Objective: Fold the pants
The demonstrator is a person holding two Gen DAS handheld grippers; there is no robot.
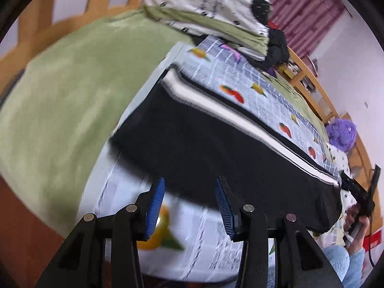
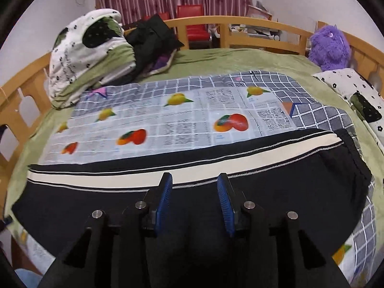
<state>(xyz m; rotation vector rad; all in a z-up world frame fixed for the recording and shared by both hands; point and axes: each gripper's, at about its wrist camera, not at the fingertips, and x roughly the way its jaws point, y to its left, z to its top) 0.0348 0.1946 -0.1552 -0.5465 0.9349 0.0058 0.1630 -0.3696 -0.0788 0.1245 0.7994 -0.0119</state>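
Black pants [image 2: 216,168] with a cream side stripe [image 2: 216,165] lie flat and lengthwise across the fruit-print sheet [image 2: 168,120] on the bed. My right gripper [image 2: 195,187] is open and empty, hovering just above the middle of the pants near the stripe. In the left wrist view the same pants [image 1: 204,139] run diagonally. My left gripper [image 1: 190,192] is open and empty at the near edge of the pants, at one end. The right gripper [image 1: 360,192] shows at the far right of that view, held by a hand.
A green blanket [image 2: 240,57] covers the bed inside a wooden rail [image 2: 216,21]. A folded white-and-green quilt [image 2: 84,55] and dark clothes [image 2: 153,40] are piled at the back left. A purple plush toy [image 2: 328,45] and a spotted pillow [image 2: 355,91] are at the right.
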